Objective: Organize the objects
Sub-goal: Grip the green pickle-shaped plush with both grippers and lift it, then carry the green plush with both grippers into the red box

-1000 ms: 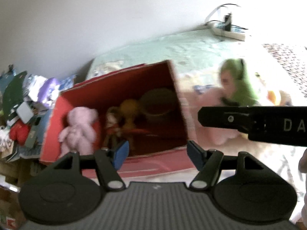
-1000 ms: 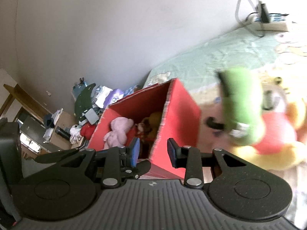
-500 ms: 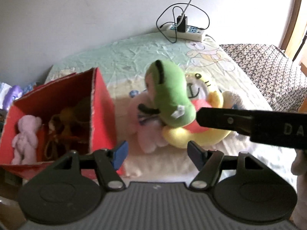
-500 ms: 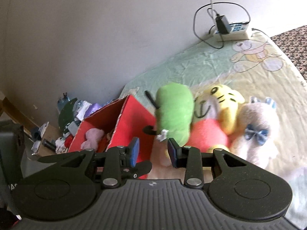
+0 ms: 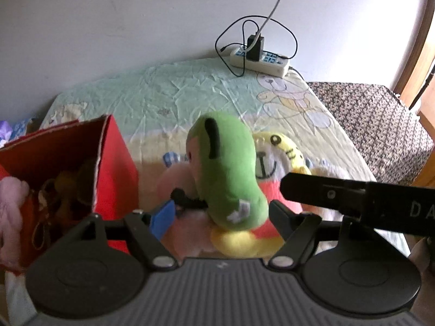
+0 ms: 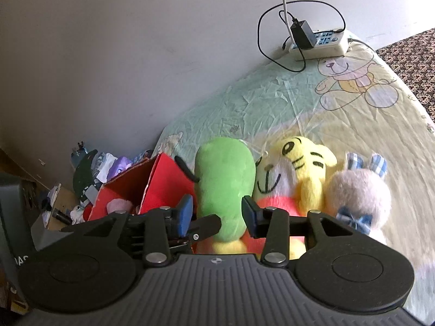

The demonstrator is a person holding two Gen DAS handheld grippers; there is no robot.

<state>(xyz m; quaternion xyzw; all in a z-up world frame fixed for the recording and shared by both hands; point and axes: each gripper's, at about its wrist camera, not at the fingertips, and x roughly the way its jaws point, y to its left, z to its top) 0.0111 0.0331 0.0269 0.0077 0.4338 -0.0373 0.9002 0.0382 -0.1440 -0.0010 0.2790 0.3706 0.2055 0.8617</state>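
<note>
Three plush toys lie bunched on the pale green cartoon-print bed sheet [image 6: 272,103]: a green bean-shaped plush toy [image 6: 225,184] leaning on a yellow tiger plush in a red shirt [image 6: 301,168], with a grey-pink rabbit plush with checked blue ears [image 6: 359,193] to the tiger's right. The right gripper [image 6: 216,214] frames the green toy's lower end between its spread blue pads, which do not press it; its jaws have just been opening. The left gripper [image 5: 218,216] stands wider, jaws also just opening, the same green toy [image 5: 228,174] ahead between them, untouched. Left of both claws sits an open red cardboard box [image 5: 114,168] holding a pink teddy [image 5: 11,212] and other toys. A second ago the box filled the left view's centre; now it is off to the left and the plush pile is central. Beyond, a white power strip [image 6: 318,43] with black cables lies by the wall.
</note>
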